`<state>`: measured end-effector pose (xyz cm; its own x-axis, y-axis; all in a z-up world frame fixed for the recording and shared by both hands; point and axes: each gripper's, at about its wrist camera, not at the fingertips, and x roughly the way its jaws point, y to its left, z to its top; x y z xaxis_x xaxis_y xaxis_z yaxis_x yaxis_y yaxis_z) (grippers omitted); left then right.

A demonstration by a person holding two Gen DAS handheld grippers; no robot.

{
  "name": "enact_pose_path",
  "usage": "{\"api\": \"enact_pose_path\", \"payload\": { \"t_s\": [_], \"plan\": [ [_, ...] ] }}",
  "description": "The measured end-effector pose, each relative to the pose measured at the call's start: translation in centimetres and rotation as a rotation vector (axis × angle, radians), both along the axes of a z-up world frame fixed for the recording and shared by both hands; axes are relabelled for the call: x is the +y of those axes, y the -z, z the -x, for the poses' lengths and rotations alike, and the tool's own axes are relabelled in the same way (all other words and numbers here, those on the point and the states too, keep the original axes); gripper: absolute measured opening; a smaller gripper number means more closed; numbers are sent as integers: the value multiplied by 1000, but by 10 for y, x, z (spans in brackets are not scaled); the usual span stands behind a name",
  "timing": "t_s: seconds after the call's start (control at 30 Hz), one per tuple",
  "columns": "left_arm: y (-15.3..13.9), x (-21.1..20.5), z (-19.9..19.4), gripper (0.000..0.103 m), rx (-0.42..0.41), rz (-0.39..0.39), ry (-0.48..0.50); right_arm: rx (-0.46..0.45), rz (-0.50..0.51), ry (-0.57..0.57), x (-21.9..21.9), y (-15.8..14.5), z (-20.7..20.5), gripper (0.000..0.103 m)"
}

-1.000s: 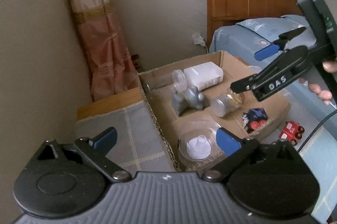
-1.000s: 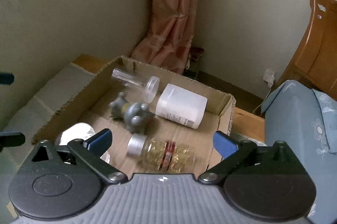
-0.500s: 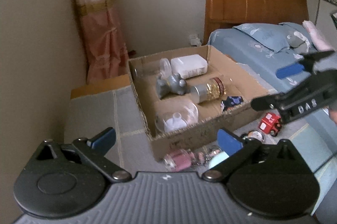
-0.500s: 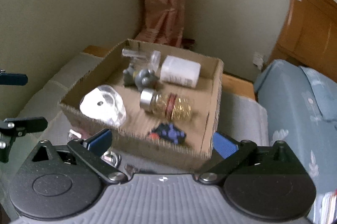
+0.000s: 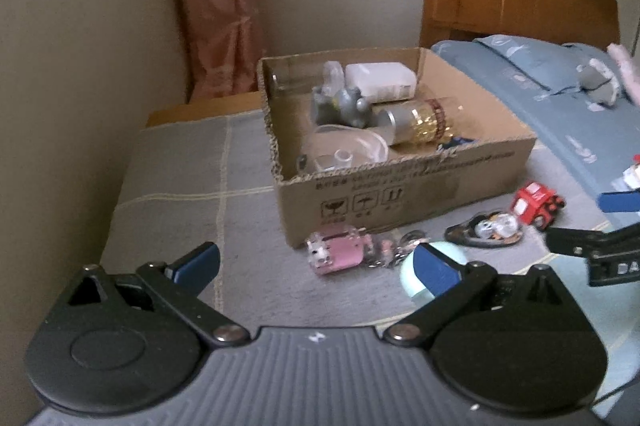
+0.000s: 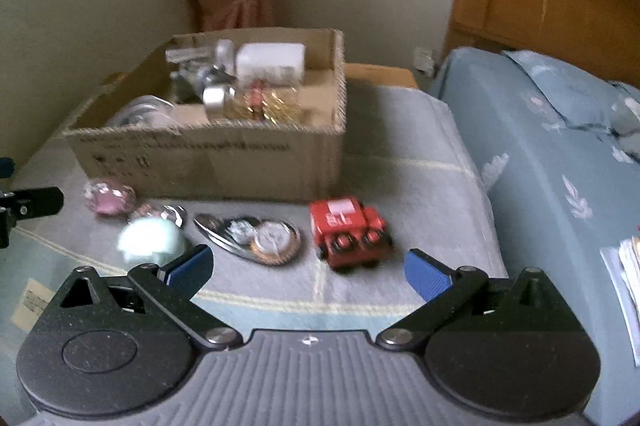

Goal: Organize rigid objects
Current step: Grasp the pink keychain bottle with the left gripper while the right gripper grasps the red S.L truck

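Both tools hang spread and empty: the left tool [image 5: 316,262] near the pink toy [image 5: 340,254], the right tool [image 6: 308,268] just short of the red toy truck [image 6: 348,232]. Beyond them the cardboard box [image 6: 208,161] sits on the grey checked surface [image 6: 400,153], holding a white bottle [image 6: 270,61] and gold-filled jar [image 6: 256,101].

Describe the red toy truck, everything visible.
The red toy truck is a small, blocky vehicle, plastic by its look, with a pale label on top and dark wheels along its lower side. It sits apart from the cardboard box on the grey checked blanket, right of the oval trinket. Nothing grips it; the right hand-held gripper is open in front of it. Details are blurred.
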<state>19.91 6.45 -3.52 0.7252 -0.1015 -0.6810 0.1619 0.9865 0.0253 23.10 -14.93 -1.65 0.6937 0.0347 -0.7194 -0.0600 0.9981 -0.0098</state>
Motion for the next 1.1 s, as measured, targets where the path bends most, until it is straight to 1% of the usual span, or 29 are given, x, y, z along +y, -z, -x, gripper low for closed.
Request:
{"api": "enact_pose_path", "payload": {
  "t_s": [0.1, 0.17, 0.27, 0.4, 0.5, 0.73, 0.8, 0.87, 1.0, 1.03, 1.1],
  "plan": [
    [9, -3, -1, 102, 2, -22, -13, -1, -21, 27, -7, 7, 2, 103],
    [14, -4, -5, 102, 15, -22, -26, -3, -23, 49, -13, 11, 0, 103],
    [23, -4, -8, 102, 32, 5, -49, 9, -29, 71, -20, 18, -4, 103],
    [30, -3, -13, 102, 48, 63, -72, 24, -35, 96, -29, 27, -10, 103],
    [34, -4, -20, 102, 51, 70, -74, 28, -28, 105, -33, 31, -16, 103],
    [46, -6, -36, 102, 76, 71, -86, 67, -3, 100, -36, 47, -27, 103],
    [49, -5, -41, 102, 84, 82, -95, 75, 1, 95, -36, 50, -28, 103],
    [51, -3, -45, 102, 85, 99, -104, 66, 17, 85, -35, 52, -28, 103],
    [55, -1, -52, 102, 89, 142, -111, 54, 15, 70, -35, 53, -27, 103],
    [57, -1, -54, 102, 95, 144, -115, 51, 15, 68, -35, 53, -26, 103],
    [61, -2, -57, 102, 100, 119, -138, 47, 15, 66, -35, 53, -26, 103]
  ]
}}
